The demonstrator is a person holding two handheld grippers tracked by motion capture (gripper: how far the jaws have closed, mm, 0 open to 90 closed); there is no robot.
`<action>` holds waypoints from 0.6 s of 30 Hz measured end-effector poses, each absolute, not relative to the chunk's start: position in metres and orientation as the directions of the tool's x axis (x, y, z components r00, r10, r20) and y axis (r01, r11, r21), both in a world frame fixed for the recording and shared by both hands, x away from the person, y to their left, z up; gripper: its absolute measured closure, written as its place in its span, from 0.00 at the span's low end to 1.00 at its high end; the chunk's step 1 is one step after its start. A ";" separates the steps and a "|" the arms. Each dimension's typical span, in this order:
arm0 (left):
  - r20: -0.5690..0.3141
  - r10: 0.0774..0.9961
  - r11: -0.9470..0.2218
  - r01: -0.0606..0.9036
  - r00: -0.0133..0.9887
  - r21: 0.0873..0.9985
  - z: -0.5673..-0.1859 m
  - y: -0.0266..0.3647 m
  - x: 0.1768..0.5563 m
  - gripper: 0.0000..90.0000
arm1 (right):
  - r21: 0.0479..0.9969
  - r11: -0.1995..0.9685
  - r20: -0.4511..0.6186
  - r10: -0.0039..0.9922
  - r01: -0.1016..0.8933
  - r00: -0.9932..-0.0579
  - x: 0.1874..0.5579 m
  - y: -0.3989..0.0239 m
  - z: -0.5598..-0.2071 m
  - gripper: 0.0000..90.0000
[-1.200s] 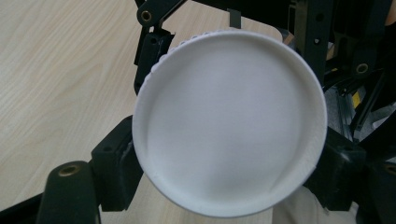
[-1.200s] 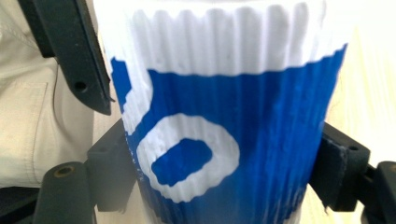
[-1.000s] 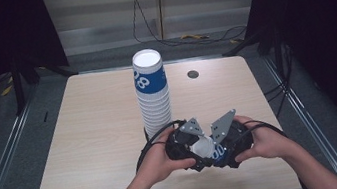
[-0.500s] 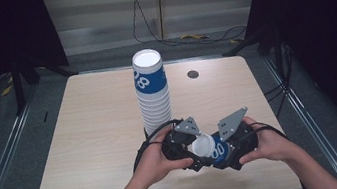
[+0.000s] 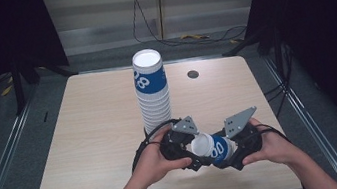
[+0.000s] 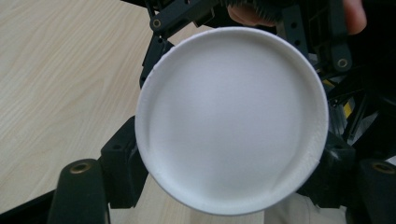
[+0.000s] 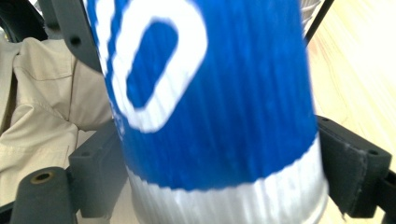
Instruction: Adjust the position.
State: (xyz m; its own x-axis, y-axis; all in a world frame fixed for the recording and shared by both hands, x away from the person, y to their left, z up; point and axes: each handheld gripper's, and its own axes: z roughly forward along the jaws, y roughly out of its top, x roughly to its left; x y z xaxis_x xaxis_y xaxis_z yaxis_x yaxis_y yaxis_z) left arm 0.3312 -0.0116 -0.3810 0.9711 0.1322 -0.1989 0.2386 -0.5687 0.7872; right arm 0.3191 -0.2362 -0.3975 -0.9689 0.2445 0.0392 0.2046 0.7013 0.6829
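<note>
The blue-and-white ribbed paper cup [image 5: 213, 147] is light and crushes easily. The right gripper [image 5: 233, 151] has its jaws clamped on the cup's wall. The left gripper [image 5: 189, 153] has its jaws nearly together at the rim, the stiffest place to hold.

The cup [image 5: 211, 149] is blue with a large white numeral, a ribbed white band at its base, and a plain white inside [image 6: 231, 119]. The stack of cups [image 5: 152, 91], at twelve o'clock from it, repeats blue-and-white above white ribbed rims. The surface [image 5: 96, 130] is pale wood-grain. Both tools, left [image 5: 191, 152] and right [image 5: 226, 154], are black with grey plates.
</note>
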 end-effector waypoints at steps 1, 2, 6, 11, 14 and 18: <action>-0.197 0.132 -0.568 0.237 0.971 0.788 -0.380 -0.011 0.332 0.32 | 0.683 0.700 0.042 0.248 0.209 -0.968 0.319 -0.237 -0.398 0.15; -0.197 0.135 -0.561 0.239 0.971 0.792 -0.379 -0.010 0.331 0.32 | 0.682 0.698 0.050 0.252 0.217 -0.967 0.319 -0.238 -0.399 0.15; -0.192 0.136 -0.561 0.235 0.972 0.793 -0.377 -0.008 0.332 0.31 | 0.687 0.692 0.045 0.261 0.220 -0.964 0.320 -0.240 -0.401 0.15; -0.199 0.139 -0.556 0.243 0.970 0.795 -0.379 -0.008 0.332 0.31 | 0.694 0.684 0.053 0.262 0.224 -0.964 0.320 -0.239 -0.401 0.15; -0.202 0.141 -0.559 0.247 0.969 0.792 -0.380 -0.006 0.333 0.31 | 0.693 0.686 0.049 0.259 0.220 -0.965 0.320 -0.239 -0.403 0.15; -0.205 0.139 -0.555 0.248 0.969 0.794 -0.381 -0.007 0.332 0.31 | 0.696 0.684 0.053 0.255 0.219 -0.965 0.320 -0.239 -0.403 0.15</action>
State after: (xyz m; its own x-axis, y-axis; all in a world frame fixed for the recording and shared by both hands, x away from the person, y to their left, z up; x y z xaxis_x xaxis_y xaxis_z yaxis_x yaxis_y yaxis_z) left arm 0.3322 -0.0065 -0.3807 0.9688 0.1394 -0.2050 0.2479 -0.5547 0.7943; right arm 0.3200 -0.2392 -0.4026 -0.9655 0.2549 0.0535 0.2190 0.6835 0.6963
